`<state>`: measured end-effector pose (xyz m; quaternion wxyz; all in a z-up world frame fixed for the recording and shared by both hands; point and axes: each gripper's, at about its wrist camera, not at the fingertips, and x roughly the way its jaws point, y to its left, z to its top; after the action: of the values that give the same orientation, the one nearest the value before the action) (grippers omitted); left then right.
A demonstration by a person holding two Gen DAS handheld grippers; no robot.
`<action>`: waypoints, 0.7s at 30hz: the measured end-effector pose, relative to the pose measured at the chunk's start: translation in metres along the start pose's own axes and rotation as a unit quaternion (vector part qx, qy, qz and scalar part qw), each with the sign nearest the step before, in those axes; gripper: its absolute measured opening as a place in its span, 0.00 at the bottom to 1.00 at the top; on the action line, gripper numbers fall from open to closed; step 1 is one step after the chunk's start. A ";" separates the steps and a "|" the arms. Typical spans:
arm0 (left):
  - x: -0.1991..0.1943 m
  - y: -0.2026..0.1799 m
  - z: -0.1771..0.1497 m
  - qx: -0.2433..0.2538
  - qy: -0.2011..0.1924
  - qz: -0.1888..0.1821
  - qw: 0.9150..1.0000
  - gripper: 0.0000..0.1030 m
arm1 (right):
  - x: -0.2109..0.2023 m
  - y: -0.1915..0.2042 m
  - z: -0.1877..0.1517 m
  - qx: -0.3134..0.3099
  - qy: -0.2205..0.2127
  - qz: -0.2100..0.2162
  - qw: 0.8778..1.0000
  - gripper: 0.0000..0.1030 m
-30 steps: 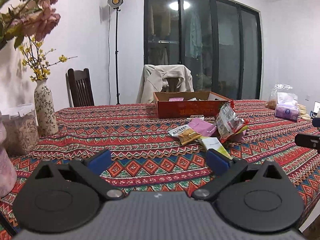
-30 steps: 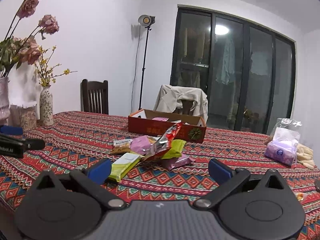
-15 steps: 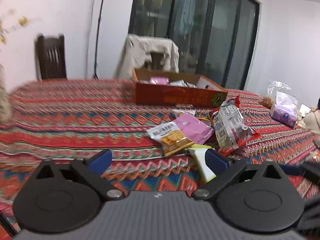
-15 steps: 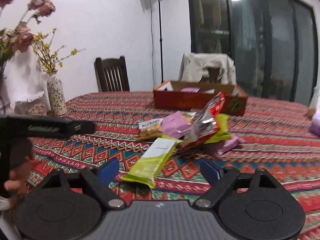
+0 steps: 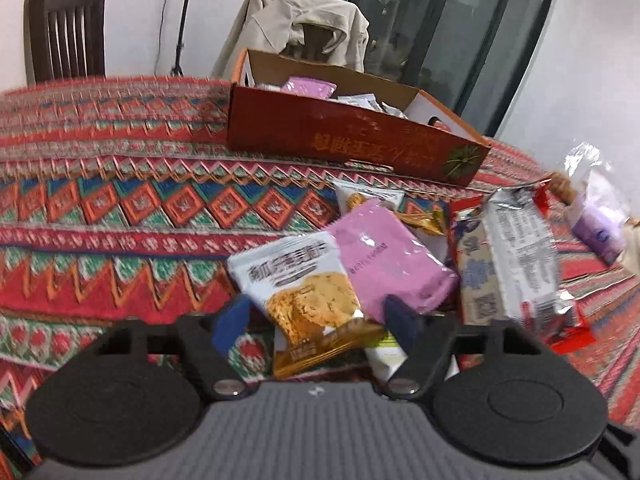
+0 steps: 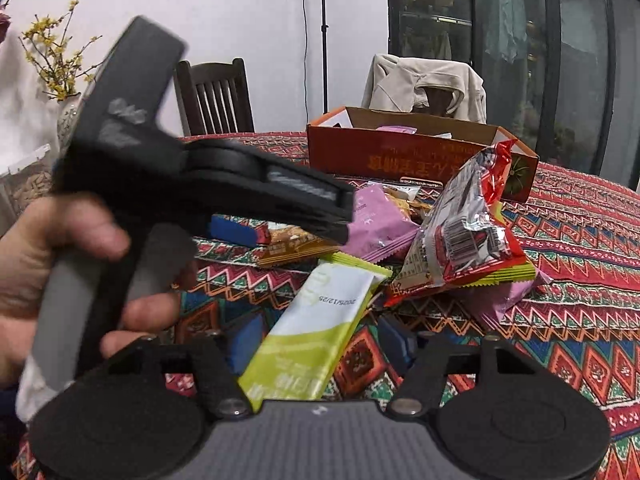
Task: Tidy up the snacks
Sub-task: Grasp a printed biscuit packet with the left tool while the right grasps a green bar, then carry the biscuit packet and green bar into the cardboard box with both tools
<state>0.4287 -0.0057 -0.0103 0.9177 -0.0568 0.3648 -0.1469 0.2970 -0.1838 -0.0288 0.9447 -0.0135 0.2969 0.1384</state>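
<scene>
Snacks heaped mid-surface, both grippers lined up on separate packets

Snacks lie in a loose pile on the patterned surface (image 5: 120, 208), just in front of the red cardboard box (image 5: 344, 140) that already holds a few packets. No packet lifted yet.

Left gripper (image 5: 316, 316): fingers spread wide, nothing held. The white-and-orange cookie packet (image 5: 308, 292) lies between them, its near end reaching toward the gripper body. The pink packet (image 5: 384, 256) overlaps its right side.

Right gripper (image 6: 320, 340): fingers likewise wide apart and empty, straddling the green-and-white bar (image 6: 316, 320), which points diagonally away. The red-and-silver bag (image 6: 460, 232) stands propped up behind it, resting on other wrappers.

Judgement on the step, a double pick:
- Close on each wrapper's flat body, not the crimped end seal; foil likely slips.
- Left: take the cookie packet clear of the pink one's edge, or both may lift together.
- Right: square the fingers across the bar's width; an angled pinch could twist it.
- The two tools sit close in the right view; lift one after the other to avoid a clash.
- Carry to the box beyond the pile.
</scene>
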 end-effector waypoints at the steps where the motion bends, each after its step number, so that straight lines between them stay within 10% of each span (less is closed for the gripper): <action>1: -0.001 0.002 0.000 0.000 -0.001 -0.002 1.000 0.57 | 0.000 0.000 0.000 -0.004 0.000 0.000 1.000 0.46; 5: -0.010 0.016 -0.004 -0.026 -0.002 -0.032 0.999 0.40 | -0.006 -0.009 -0.003 -0.021 0.002 -0.015 1.000 0.37; 21: -0.133 -0.001 -0.051 0.040 -0.097 0.003 0.994 0.39 | -0.081 -0.020 -0.009 -0.046 -0.049 0.002 0.998 0.35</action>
<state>0.3018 0.0345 0.0394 0.9507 -0.0327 0.2683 -0.1521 0.2342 -0.2243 0.0084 0.9563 -0.0499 0.2433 0.1541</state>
